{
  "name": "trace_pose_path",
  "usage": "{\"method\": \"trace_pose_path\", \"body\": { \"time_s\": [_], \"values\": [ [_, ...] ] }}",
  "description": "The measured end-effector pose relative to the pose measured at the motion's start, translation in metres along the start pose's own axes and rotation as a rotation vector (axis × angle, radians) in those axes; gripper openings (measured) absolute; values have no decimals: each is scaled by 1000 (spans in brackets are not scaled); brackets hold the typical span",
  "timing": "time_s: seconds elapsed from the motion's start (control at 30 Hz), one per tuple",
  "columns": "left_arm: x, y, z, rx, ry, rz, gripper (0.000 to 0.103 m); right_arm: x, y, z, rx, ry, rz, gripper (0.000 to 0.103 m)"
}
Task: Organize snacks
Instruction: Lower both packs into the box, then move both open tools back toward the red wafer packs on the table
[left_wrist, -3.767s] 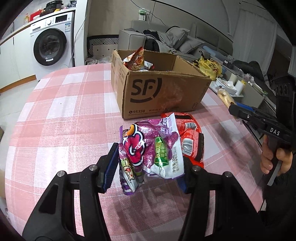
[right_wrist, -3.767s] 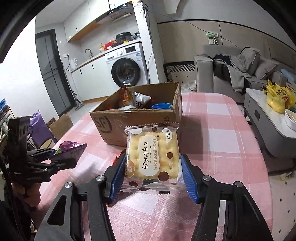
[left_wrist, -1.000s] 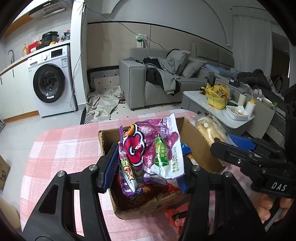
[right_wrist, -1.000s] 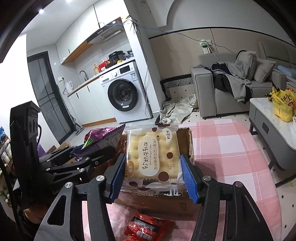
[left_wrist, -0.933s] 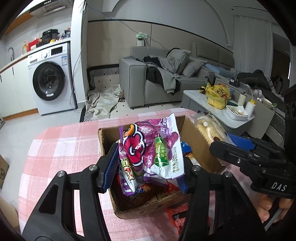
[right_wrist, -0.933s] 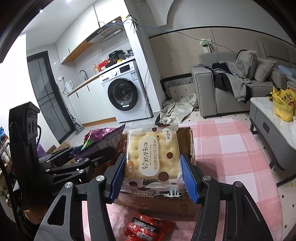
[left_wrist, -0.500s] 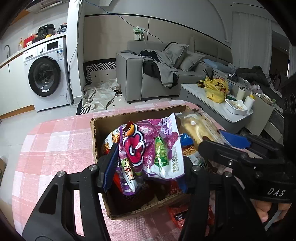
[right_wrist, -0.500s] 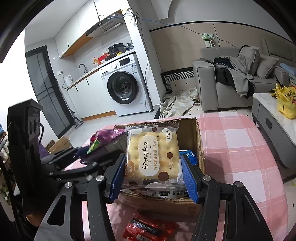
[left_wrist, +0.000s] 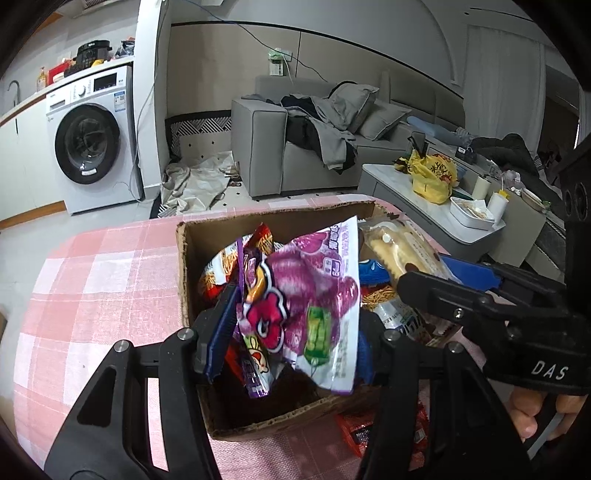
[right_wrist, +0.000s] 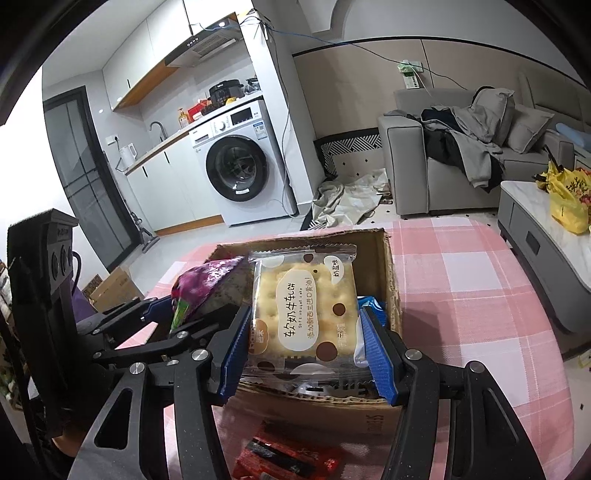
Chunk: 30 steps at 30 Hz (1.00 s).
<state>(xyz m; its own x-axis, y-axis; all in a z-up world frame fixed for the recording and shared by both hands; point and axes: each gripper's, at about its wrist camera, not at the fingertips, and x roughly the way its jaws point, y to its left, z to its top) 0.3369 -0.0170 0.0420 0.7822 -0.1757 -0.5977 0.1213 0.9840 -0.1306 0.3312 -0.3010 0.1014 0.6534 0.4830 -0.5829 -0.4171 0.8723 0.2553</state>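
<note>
Change: a second ago both packets hung higher over the cardboard box (left_wrist: 192, 266); now both have sunk toward its open top, and more of its inside shows.
Meaning: a judgement — the carry looks done and the drop is next; neither packet is released yet.
Left gripper (left_wrist: 291, 332): blue pads clamped on the purple snack bag (left_wrist: 314, 295), which hangs over the box's near half.
Right gripper (right_wrist: 304, 341): clamped on the cracker packet (right_wrist: 303, 306), held upright above the box's near wall (right_wrist: 314, 410).
Left view only: the packets already in the box — red, orange and blue wrappers; also the person's hand (left_wrist: 535, 413) on the right handle.
Right view only: the cracker packet's printed front; the left gripper seen side-on.
Both views: a red packet (right_wrist: 288, 458) lies on the pink checked tablecloth (right_wrist: 480, 295) just outside the box.
</note>
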Motion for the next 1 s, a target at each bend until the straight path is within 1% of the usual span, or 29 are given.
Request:
{"method": "trace_pose_path", "body": {
  "time_s": [0.1,0.3,0.37,0.5,0.57,0.6,0.67,0.7,0.73,0.77,0.9,0.97,1.0],
  "values": [
    [3,-2,-1,11,-2,-2,52,1,-4,1,7,-1,0,59],
    [6,-5,-2,0,1,-20,52,3,-6,3,12,2,-4,59],
    [3,-1,-2,4,0,-19,52,4,-7,3,17,5,12,59],
    [2,2,-1,12,4,-14,53,-4,-6,4,13,-12,17,61],
    [2,2,-1,16,9,-11,57,-10,-5,5,-1,-22,11,74],
    [3,1,-2,19,13,-4,60,-13,-5,5,-8,-29,11,77],
    [2,0,-1,26,14,-6,69,-21,-6,4,-20,-37,4,90],
    [1,-1,-1,30,13,-5,77,-25,-7,2,-21,-43,3,92],
    [0,-2,-2,36,6,-1,82,-29,-8,1,-23,-51,-1,97],
    [-2,-5,-2,43,-1,2,82,-33,-9,0,-24,-52,-13,101],
    [-9,-9,-4,49,4,5,88,-49,-18,-5,-21,-46,-48,102],
    [-17,-10,-7,42,2,1,93,-57,-23,-9,-11,-43,-57,102],
    [-20,-11,-7,41,0,3,100,-61,-25,-11,-6,-43,-59,102]
  ]
}}
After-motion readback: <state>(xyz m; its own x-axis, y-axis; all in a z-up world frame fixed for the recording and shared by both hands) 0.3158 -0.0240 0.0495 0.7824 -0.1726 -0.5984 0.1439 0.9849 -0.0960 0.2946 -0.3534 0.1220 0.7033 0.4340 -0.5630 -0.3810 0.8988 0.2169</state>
